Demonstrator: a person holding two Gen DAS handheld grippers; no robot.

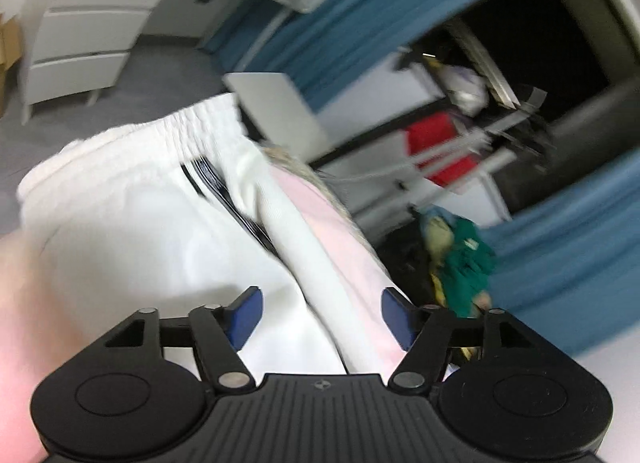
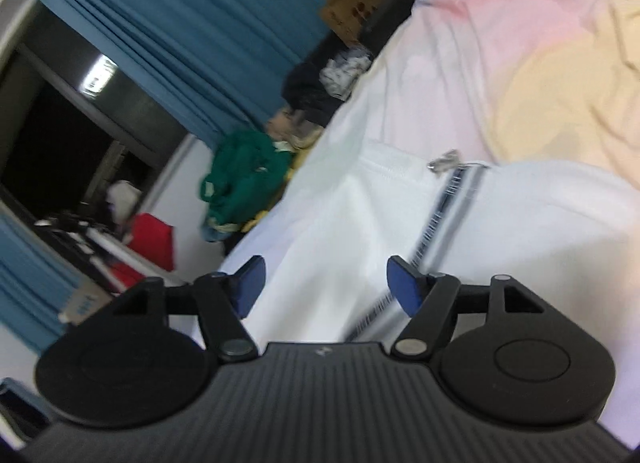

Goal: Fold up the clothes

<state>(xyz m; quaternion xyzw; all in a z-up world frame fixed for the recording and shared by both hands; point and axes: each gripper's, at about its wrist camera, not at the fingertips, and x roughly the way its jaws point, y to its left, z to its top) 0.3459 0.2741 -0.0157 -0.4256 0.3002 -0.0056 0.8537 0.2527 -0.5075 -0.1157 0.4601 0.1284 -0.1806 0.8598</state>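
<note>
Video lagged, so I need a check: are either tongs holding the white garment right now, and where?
Nothing is held. Both left tongs and right tongs stand open over the white garment, pads apart, no fabric pinched.

- Location type: domestic room, probably a bedroom.
- Evidence: blue pleated curtains point(image 2: 168, 23) beside a dark window point(image 1: 532, 39).
- Evidence: white drawer unit point(image 1: 80, 43) on grey floor.
- Evidence: heaped clothing point(image 2: 244, 179), pastel bedding point(image 2: 540, 43), cardboard box point(image 2: 352, 9).

white shorts point(image 1: 132, 199), blue curtain point(image 1: 360, 19)
</note>
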